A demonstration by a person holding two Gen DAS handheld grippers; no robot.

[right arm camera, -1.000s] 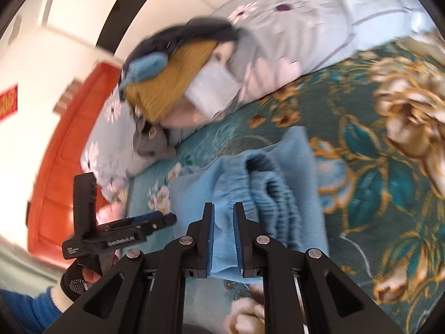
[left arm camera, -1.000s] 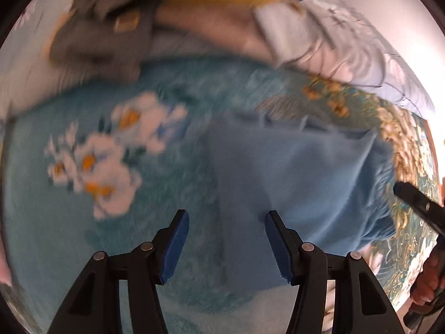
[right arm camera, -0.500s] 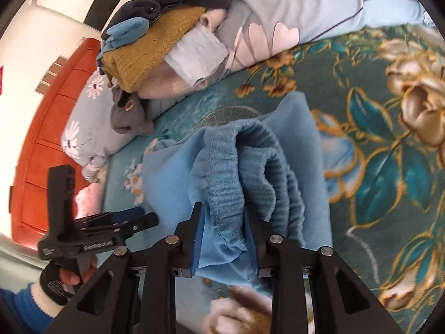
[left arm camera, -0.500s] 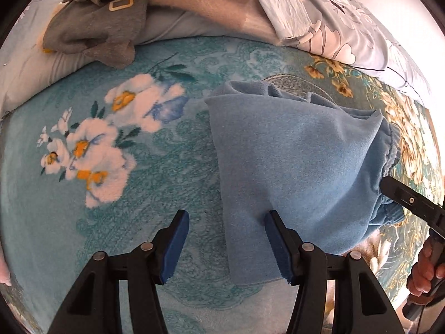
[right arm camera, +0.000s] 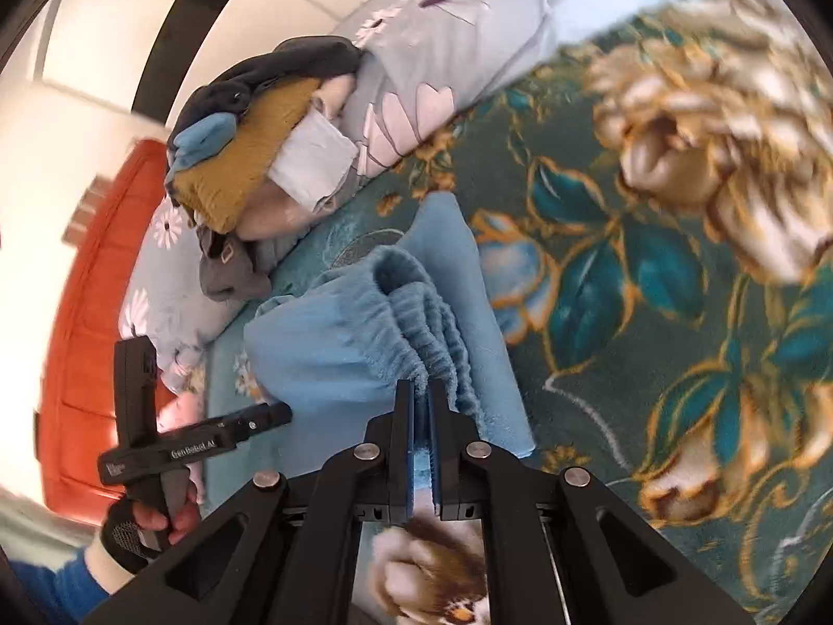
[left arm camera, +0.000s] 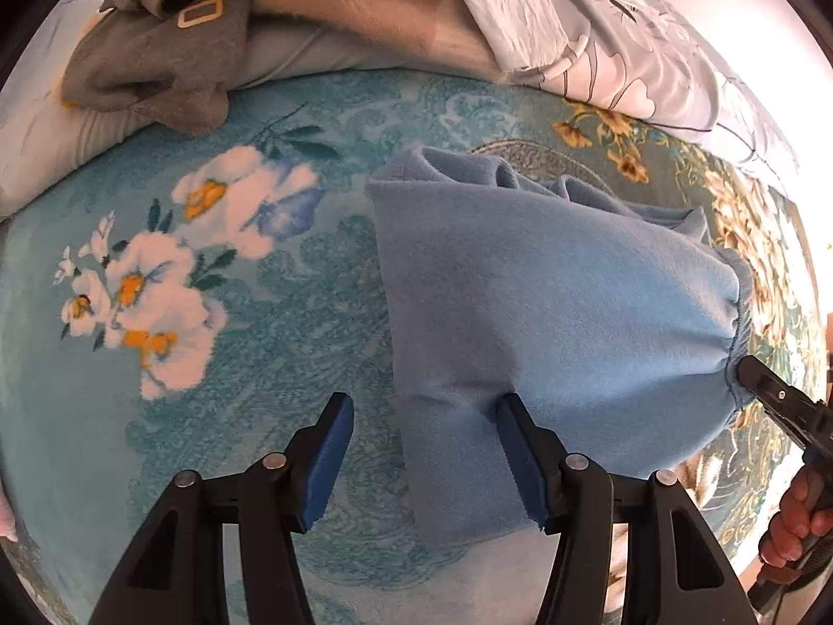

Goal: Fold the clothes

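Light blue fleece trousers (left arm camera: pixel 546 312) lie folded on the teal floral blanket (left arm camera: pixel 260 312). My left gripper (left arm camera: pixel 424 406) points down at their near left edge and stands open. Its right finger (left arm camera: pixel 515 448) rests on the cloth and its left finger hangs over the bare blanket. In the right wrist view my right gripper (right arm camera: pixel 421 390) is shut on the gathered elastic waistband of the trousers (right arm camera: pixel 333 354), with a thin strip of fabric between the pads. The right gripper (left arm camera: pixel 765 390) also shows at the waistband in the left wrist view. The left gripper (right arm camera: pixel 276 414) shows in a gloved hand.
A pile of clothes (right arm camera: pixel 250 156) in grey, mustard and dark colours sits on a pale flowered pillow (left arm camera: pixel 598 41) at the head of the bed. A grey garment (left arm camera: pixel 156 67) hangs off the pillow. An orange panel (right arm camera: pixel 88 312) stands beyond the bed's far side.
The right gripper's jaws widened around the waistband, then closed tight on it, and the gripper moved in and lower. The left gripper stayed where it was, open.
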